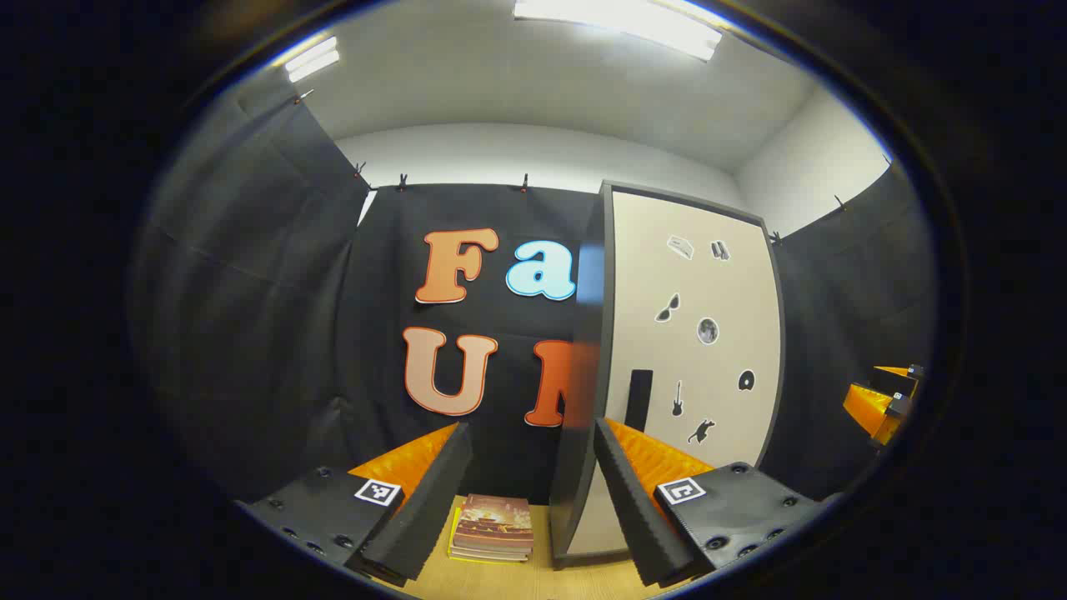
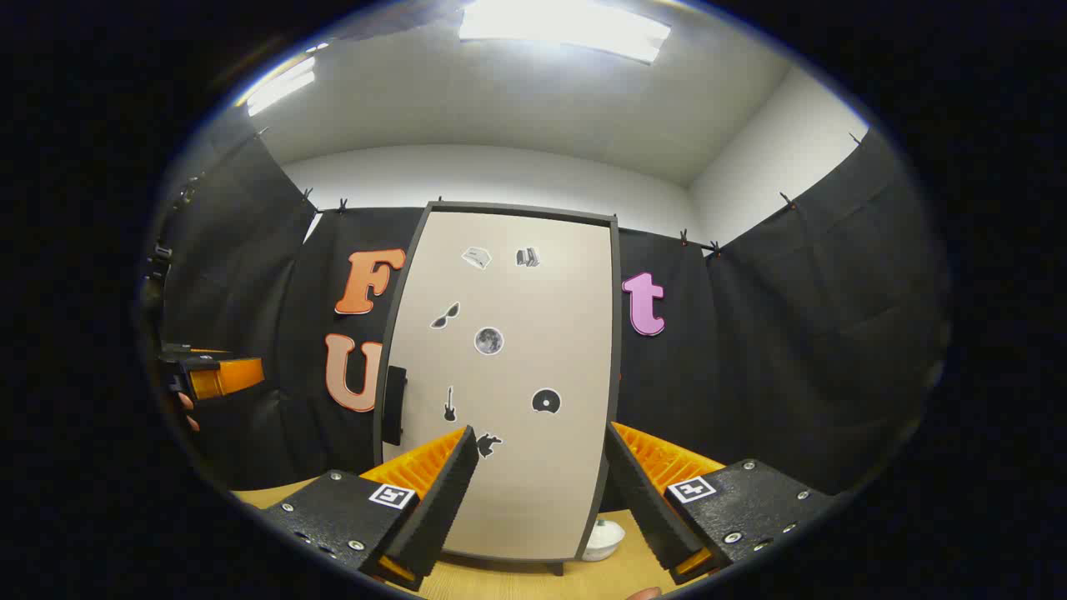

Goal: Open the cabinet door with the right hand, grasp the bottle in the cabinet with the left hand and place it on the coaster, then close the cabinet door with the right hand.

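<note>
The cabinet [image 1: 692,350] stands upright on the table, its beige door [image 2: 508,367] shut and dotted with small black stickers. A black handle [image 2: 393,404] sits on the door's left edge, also seen as the handle [image 1: 639,398]. Whatever is inside is hidden. My right gripper [image 2: 539,433] is open in front of the door's lower half, apart from it and to the right of the handle. My left gripper [image 1: 531,433] is open too, facing the cabinet's dark left side [image 1: 583,400]. Each gripper holds nothing.
A stack of books [image 1: 492,527] lies on the wooden table [image 1: 517,579] left of the cabinet. A small white rounded object [image 2: 602,540] sits by the cabinet's right foot. The other gripper [image 1: 884,400] is far right; the left one [image 2: 208,375] is far left, held by a hand.
</note>
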Available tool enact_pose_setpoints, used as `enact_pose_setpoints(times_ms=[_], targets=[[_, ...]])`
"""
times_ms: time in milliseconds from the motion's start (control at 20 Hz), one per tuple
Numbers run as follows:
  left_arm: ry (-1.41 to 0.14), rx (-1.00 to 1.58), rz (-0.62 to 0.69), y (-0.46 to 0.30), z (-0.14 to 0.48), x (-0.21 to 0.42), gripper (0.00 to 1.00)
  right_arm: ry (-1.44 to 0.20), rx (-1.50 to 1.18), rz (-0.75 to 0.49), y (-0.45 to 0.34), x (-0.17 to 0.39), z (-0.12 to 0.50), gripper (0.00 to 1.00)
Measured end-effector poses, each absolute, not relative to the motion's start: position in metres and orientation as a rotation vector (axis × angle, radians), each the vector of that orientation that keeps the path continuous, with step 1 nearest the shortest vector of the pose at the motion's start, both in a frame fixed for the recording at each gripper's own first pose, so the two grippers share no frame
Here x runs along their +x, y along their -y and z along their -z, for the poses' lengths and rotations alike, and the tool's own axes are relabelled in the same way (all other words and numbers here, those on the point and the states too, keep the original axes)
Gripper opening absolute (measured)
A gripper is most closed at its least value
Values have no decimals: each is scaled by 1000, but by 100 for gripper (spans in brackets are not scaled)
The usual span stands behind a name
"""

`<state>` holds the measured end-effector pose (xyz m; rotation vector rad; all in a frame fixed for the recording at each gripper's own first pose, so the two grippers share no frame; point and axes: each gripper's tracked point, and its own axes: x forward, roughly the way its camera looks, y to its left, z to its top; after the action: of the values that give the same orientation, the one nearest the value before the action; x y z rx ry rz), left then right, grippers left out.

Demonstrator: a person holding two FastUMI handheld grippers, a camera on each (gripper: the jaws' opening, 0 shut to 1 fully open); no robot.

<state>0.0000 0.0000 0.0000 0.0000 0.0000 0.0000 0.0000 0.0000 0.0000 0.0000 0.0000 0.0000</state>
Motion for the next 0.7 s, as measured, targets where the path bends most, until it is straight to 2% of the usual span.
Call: enact_pose_setpoints(times_ms=[50,150,450,500,700], targets=[[-5,8,-5,3,3,-2,96,-11,12,-14,-2,1,5,95],[-17,26,-15,7,8,-7,92,-41,50,-37,-5,2,14,94],[-59,49,-23,16,22,-9,92,-77,83,-33,9,14,23,94],[-62,50,-25,16,23,-8,96,-79,87,-37,8,15,24,94],[-65,72,-28,17,25,-5,92,-87,92,-74,-2,18,28,94]])
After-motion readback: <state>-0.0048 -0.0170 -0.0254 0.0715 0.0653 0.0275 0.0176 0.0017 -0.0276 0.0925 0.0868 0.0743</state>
